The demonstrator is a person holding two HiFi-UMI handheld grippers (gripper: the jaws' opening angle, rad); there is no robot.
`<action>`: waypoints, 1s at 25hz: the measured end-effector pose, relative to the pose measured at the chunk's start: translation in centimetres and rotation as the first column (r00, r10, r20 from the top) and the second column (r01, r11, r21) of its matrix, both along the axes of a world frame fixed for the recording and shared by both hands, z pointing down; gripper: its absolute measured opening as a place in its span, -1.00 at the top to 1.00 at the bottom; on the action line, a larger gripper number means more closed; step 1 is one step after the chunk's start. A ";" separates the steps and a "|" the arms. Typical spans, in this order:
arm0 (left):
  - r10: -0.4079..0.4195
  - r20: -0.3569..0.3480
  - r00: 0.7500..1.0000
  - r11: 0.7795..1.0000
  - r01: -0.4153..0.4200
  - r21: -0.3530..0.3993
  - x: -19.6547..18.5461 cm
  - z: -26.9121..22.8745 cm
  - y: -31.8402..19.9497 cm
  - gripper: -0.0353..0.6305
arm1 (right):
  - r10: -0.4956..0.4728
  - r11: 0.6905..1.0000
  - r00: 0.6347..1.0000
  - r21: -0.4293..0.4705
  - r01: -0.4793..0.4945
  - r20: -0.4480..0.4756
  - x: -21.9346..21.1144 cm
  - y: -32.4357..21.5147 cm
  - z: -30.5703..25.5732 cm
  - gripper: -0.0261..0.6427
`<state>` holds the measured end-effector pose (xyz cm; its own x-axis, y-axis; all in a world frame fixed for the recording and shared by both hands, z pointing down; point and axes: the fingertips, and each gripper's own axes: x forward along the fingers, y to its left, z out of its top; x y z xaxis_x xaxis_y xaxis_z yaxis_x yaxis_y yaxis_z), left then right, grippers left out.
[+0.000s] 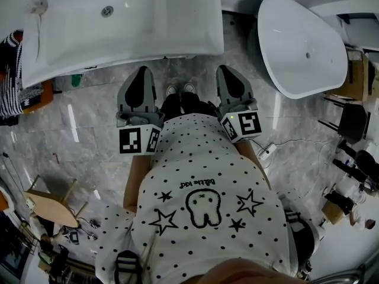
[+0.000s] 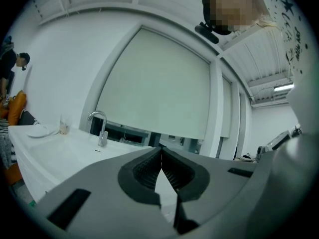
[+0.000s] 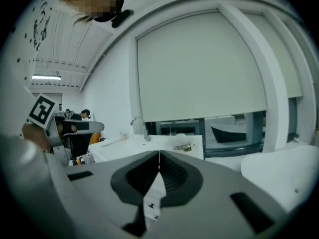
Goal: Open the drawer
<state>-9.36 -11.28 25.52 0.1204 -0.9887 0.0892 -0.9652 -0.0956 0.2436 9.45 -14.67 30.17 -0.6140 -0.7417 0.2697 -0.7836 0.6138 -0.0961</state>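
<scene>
Dotted shirt (image 1: 207,218) closest, then left tool (image 1: 141,71) and right tool (image 1: 228,70) side by side, both clenched tight on nothing, tips near the front edge of the white tabletop (image 1: 177,22). Open marble floor (image 1: 83,129) to the left, narrow gap on the right between tabletop corner and oval tub (image 1: 302,46), black chair (image 1: 353,120) beyond. Up top, faucet (image 2: 101,128) and sunk basin (image 1: 89,16), big blind (image 3: 199,68) behind; drawer not made out in any view.

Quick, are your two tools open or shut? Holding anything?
Left tool: shut, holding nothing.
Right tool: shut, holding nothing.
</scene>
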 end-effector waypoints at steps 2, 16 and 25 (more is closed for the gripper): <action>0.009 -0.008 1.000 1.000 -0.009 -0.009 0.6 0.7 0.0 0.88 | -0.048 0.999 0.999 -0.002 0.048 -0.014 -1.2 0.6 0.9 0.88; 0.069 -0.013 0.998 0.997 -0.070 -0.030 2.6 1.8 -0.2 0.88 | -0.219 0.971 0.973 0.082 0.225 -0.080 -5.4 1.9 0.9 0.88; 0.049 -0.025 0.998 0.998 -0.050 -0.035 2.2 2.0 0.2 0.88 | -0.171 0.983 0.983 0.056 0.175 -0.064 -4.3 1.2 1.1 0.88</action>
